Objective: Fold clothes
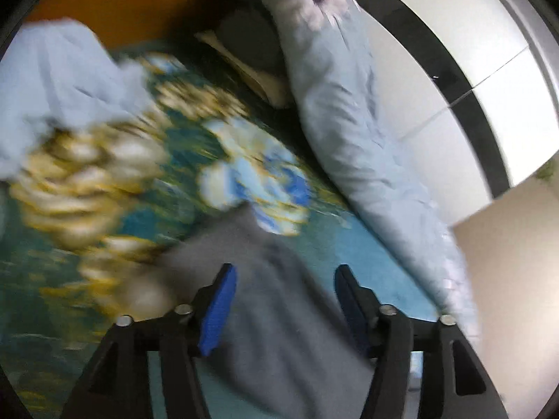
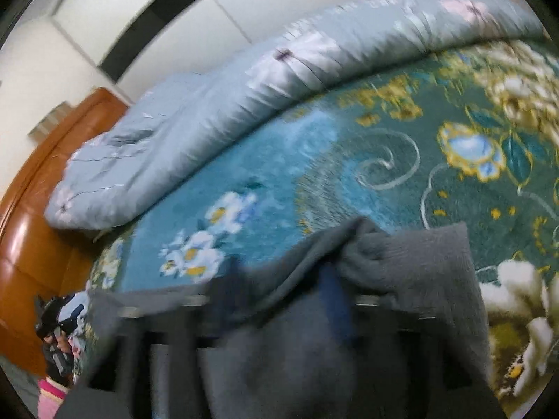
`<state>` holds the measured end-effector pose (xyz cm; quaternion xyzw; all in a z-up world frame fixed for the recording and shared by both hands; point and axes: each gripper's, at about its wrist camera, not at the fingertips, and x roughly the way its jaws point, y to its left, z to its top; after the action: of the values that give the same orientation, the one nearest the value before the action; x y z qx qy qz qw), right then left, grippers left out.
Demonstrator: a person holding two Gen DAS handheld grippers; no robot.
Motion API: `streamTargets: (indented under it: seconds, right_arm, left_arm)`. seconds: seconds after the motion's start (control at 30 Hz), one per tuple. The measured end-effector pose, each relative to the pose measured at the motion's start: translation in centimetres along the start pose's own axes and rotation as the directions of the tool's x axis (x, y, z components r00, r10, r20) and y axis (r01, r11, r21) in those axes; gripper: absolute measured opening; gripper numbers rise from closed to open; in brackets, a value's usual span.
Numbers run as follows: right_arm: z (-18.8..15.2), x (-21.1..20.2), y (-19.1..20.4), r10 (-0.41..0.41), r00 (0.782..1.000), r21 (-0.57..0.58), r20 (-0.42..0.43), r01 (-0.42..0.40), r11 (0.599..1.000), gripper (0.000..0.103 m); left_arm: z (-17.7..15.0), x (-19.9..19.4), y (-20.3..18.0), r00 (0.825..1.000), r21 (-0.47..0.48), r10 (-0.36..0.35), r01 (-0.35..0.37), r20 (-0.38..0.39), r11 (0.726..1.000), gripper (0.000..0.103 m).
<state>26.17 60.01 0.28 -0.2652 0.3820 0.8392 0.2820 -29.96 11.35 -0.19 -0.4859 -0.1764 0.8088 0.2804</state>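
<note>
A teal floral blanket [image 2: 314, 181] covers the bed — blue and cream flowers on it. A pale blue quilt [image 2: 216, 111] lies bunched along its edge, running from nine toward one o'clock in the right wrist view. Behind sit an orange-brown wooden headboard [image 2: 31, 216] and white wardrobe panels [image 1: 454, 80] — split by a dark band.

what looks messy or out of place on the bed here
The grey garment is bunched and draped over the right gripper, hiding its fingers, not lying flat on the floral blanket. The pale blue quilt sits rumpled along the blanket's far edge. The left gripper is open above the grey cloth.
</note>
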Motion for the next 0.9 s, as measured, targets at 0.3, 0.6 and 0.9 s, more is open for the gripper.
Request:
streamTargets:
  seconds: [0.3,0.6,0.9]
  right_arm:
    - [-6.8,-8.2,-0.6,-0.020,1.000,-0.025,0.020,0.020,0.999,0.067]
    - [-11.2,-6.6,-8.1,0.106,0.993,0.344,0.042,-0.114,0.932,0.088]
    - [-8.9,-4.1,-7.9,0.044,0.984,0.423,0.174,-0.115,0.899,0.069]
  left_arm:
    - [-3.5,4.2,4.3,0.994,-0.154,-0.061,0.047,-0.088,0.987,0.066]
    - [-3.5,6.4,5.1,0.995,-0.243,-0.092,0.083,-0.027,0.966,0.064]
    - [-3.5,6.9,6.5,0.993,-0.377,-0.108,0.120,0.052,0.918,0.023]
